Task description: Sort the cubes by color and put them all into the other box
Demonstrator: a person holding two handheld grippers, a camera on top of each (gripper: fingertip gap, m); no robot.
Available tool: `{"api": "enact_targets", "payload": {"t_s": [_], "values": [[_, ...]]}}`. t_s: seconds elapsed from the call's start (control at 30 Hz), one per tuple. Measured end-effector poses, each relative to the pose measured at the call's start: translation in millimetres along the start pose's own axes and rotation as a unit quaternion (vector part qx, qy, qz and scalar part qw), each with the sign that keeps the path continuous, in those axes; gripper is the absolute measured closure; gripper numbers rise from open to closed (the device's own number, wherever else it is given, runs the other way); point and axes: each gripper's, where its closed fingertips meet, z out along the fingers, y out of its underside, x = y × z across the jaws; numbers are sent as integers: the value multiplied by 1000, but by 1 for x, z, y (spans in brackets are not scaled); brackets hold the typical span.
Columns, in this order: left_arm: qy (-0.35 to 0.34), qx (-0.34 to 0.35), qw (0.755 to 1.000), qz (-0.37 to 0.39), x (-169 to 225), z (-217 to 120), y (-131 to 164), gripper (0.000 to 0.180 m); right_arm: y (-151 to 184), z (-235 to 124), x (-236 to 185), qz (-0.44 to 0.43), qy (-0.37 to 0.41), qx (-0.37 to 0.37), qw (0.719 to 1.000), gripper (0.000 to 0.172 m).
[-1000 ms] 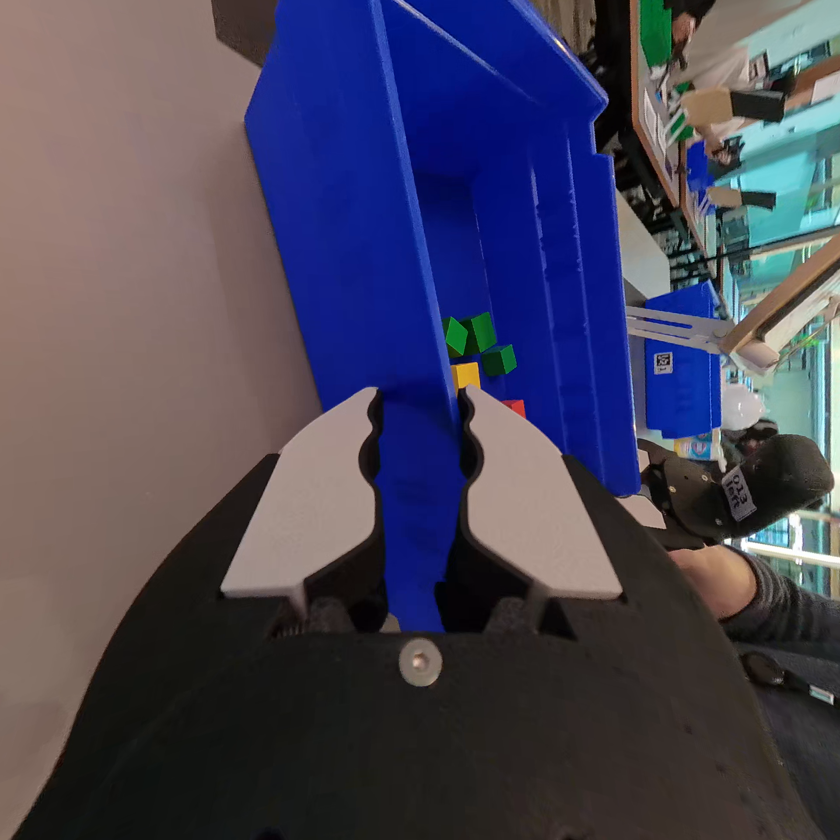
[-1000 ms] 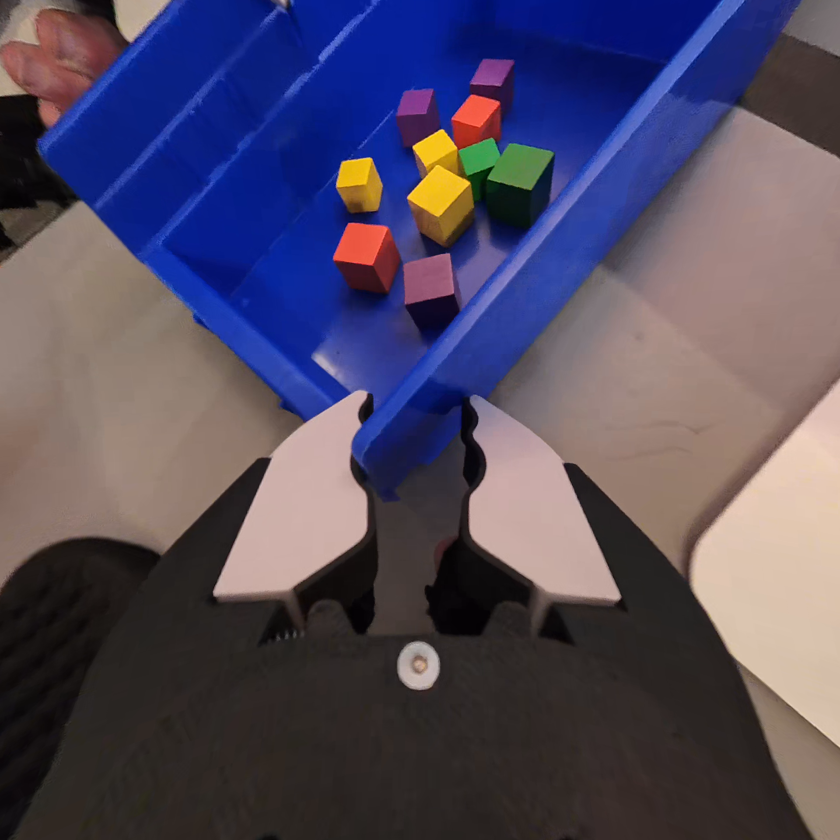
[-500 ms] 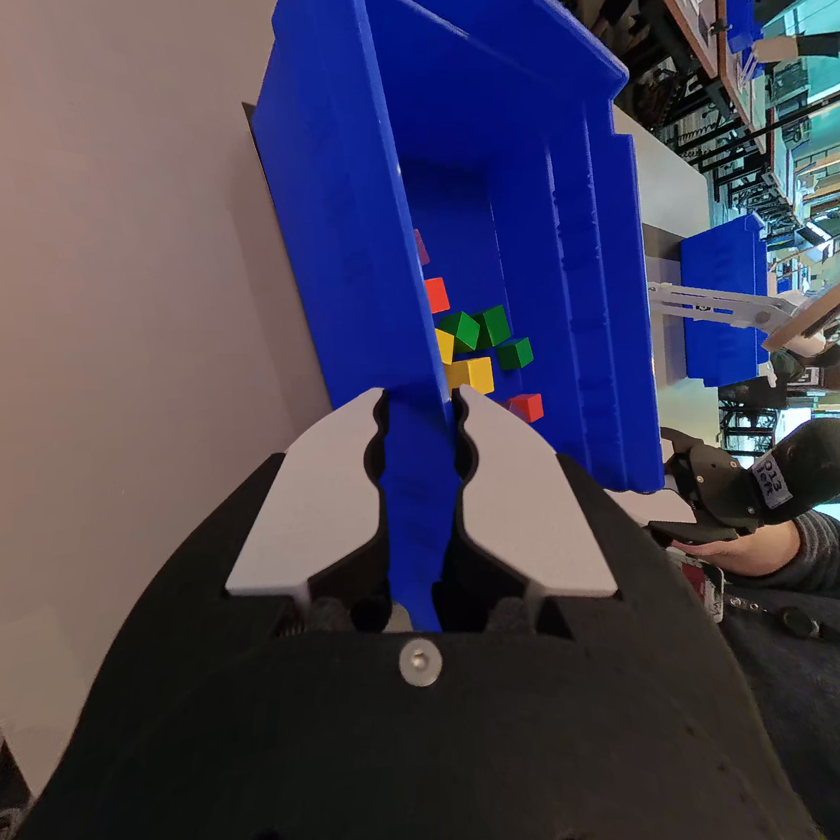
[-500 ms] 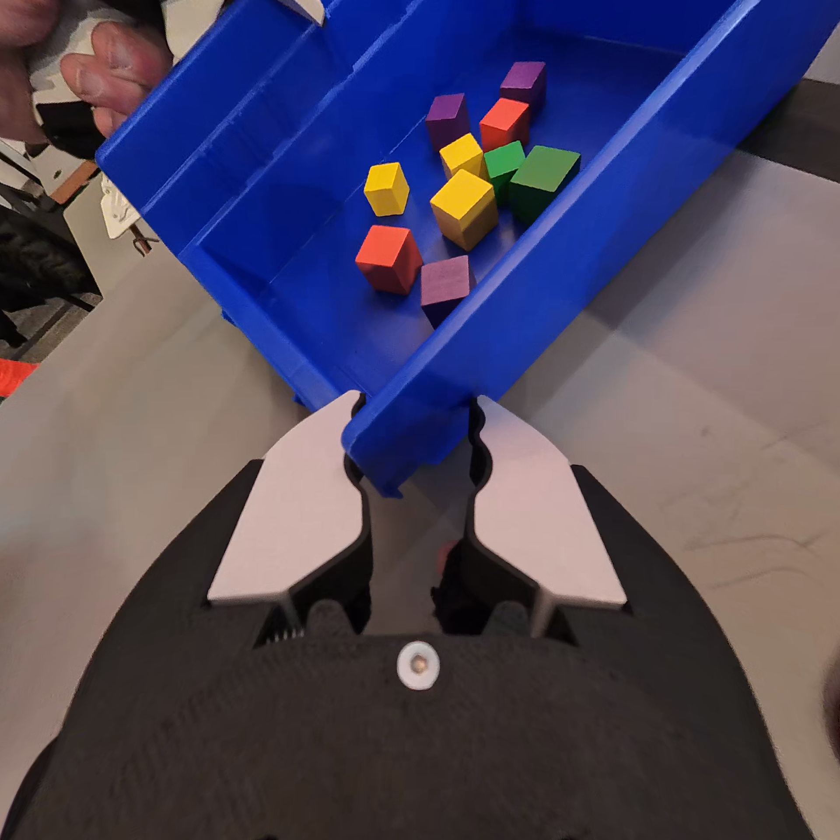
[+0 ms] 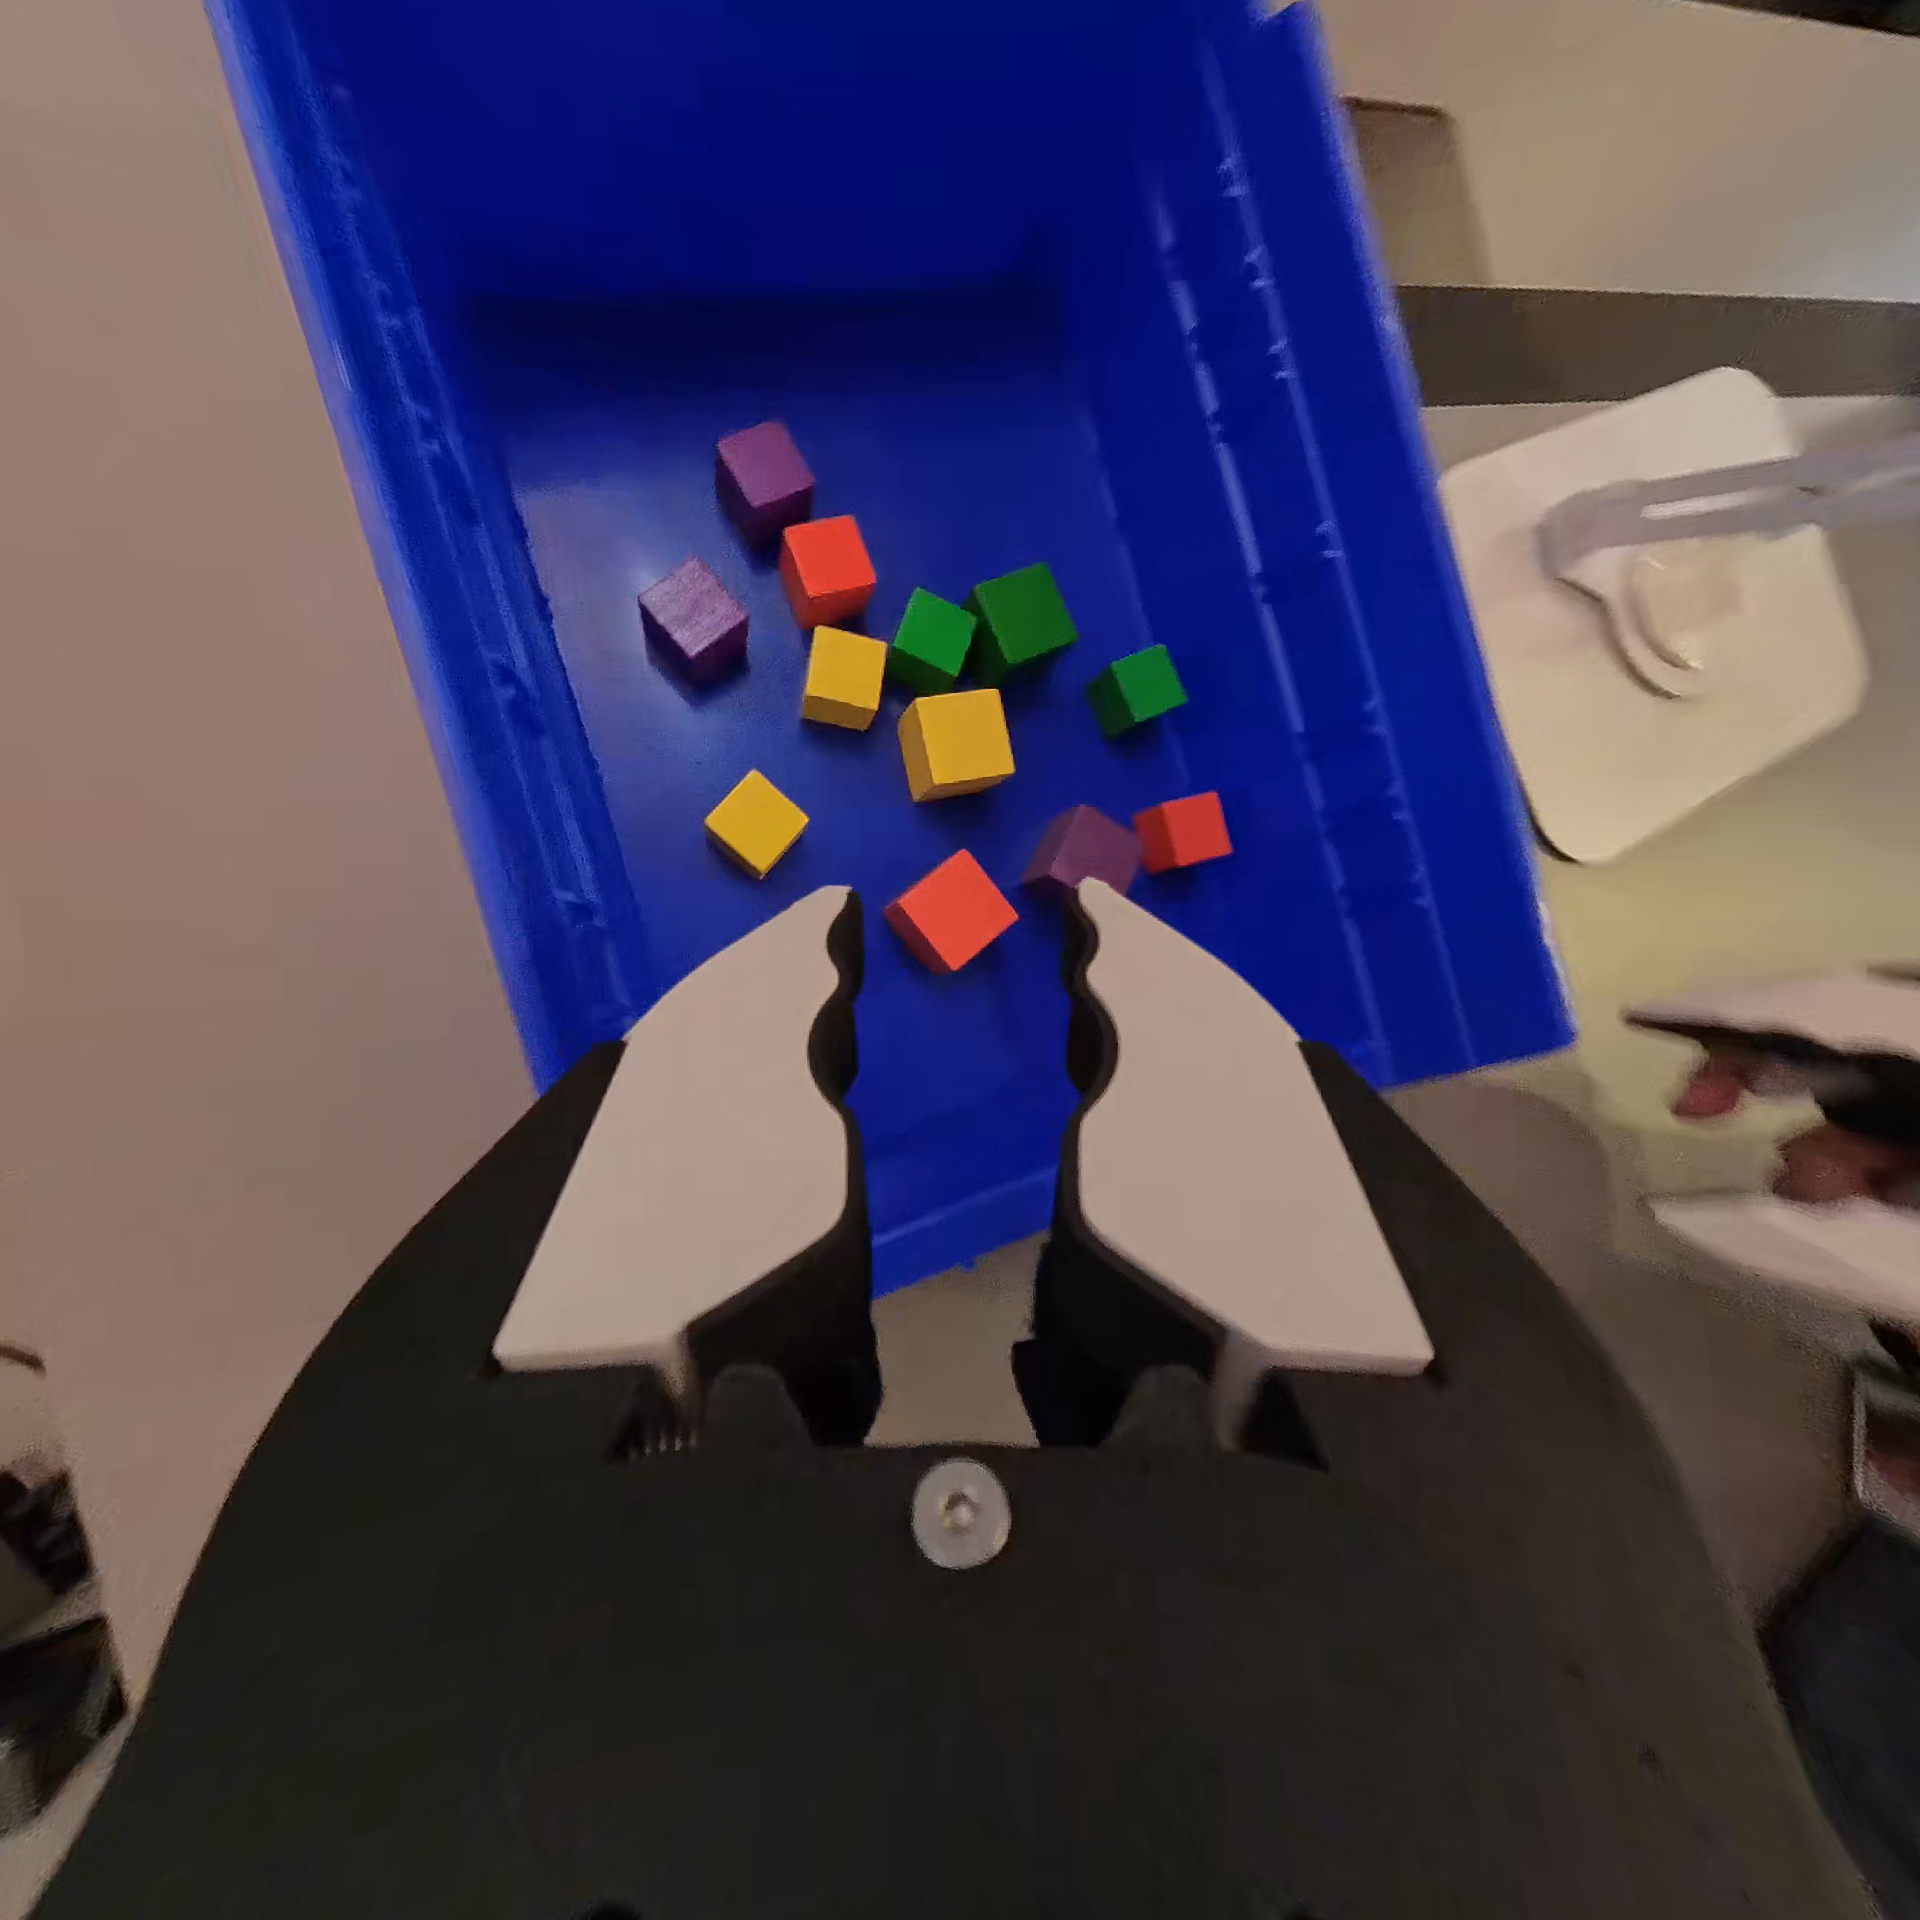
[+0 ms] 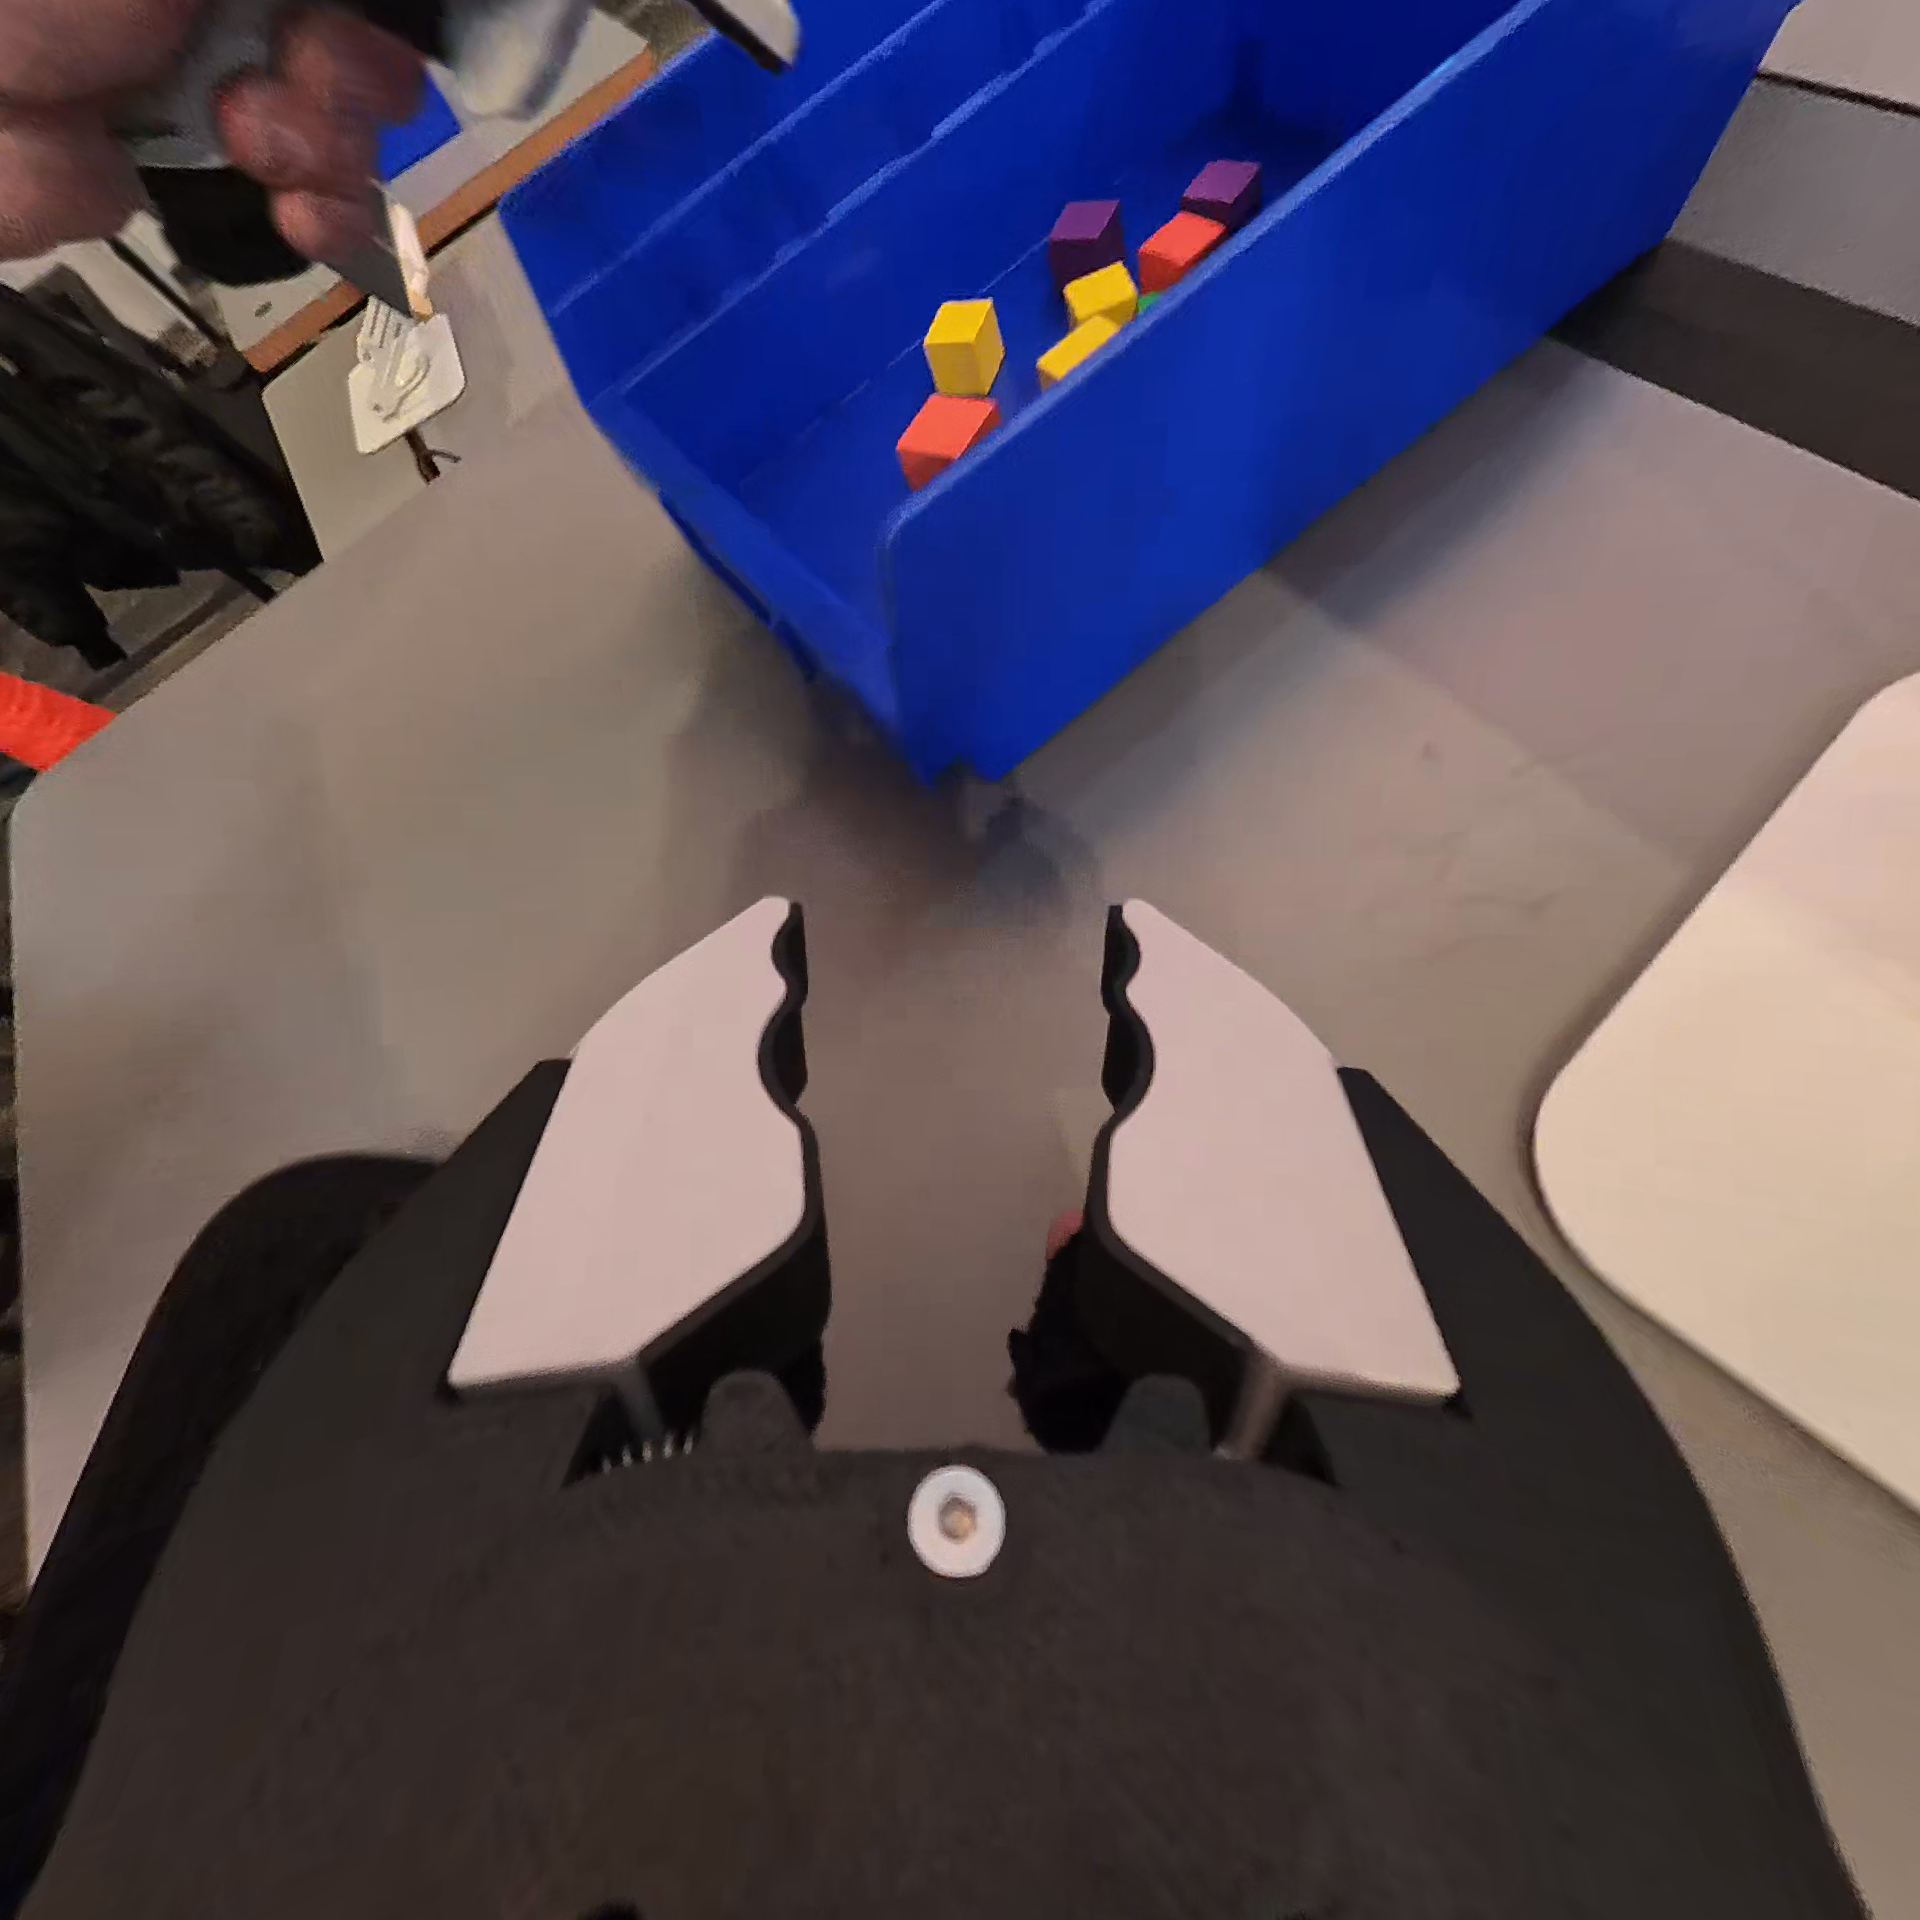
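Hiding most cubes (image 6: 1101,296), the blue box (image 6: 1122,582) wall blocks them.

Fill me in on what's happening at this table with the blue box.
A person works two handheld tongs over a blue box of loose cubes: purple, red, yellow and green, all mixed. The left tongs hang open above the box, a red cube showing between their tips, nothing gripped. The right tongs are open too, over bare table short of the box's corner. No cube has been sorted yet.
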Motion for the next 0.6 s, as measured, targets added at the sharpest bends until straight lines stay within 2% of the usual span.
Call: {"api": "enact_targets", "payload": {"t_s": [0.1, 0.2, 0.33, 0.37, 0.43, 0.6], "values": [[-35, -17, 999, -19, 7, 27, 14, 157, 19, -17, -9, 0, -5, -9, 1000, 118], [-55, -40, 997, -30, 9, 50, 22, 158, 29, -31, -13, 4, -2, -9, 1000, 118], [-90, -94, 991, -43, 4, 69, 35, 131, 32, -48, -11, 6, 7, 0, 1000, 119], [-99, -104, 989, -43, 2, 72, 37, 131, 32, -52, -9, 6, 11, 3, 1000, 120], [-107, -99, 988, -47, 0, 75, 35, 137, 31, -58, -5, 11, 14, 8, 1000, 120], [-114, -145, 981, -52, -2, 88, 47, 146, 31, -69, 5, 13, 27, 14, 999, 120]]}}
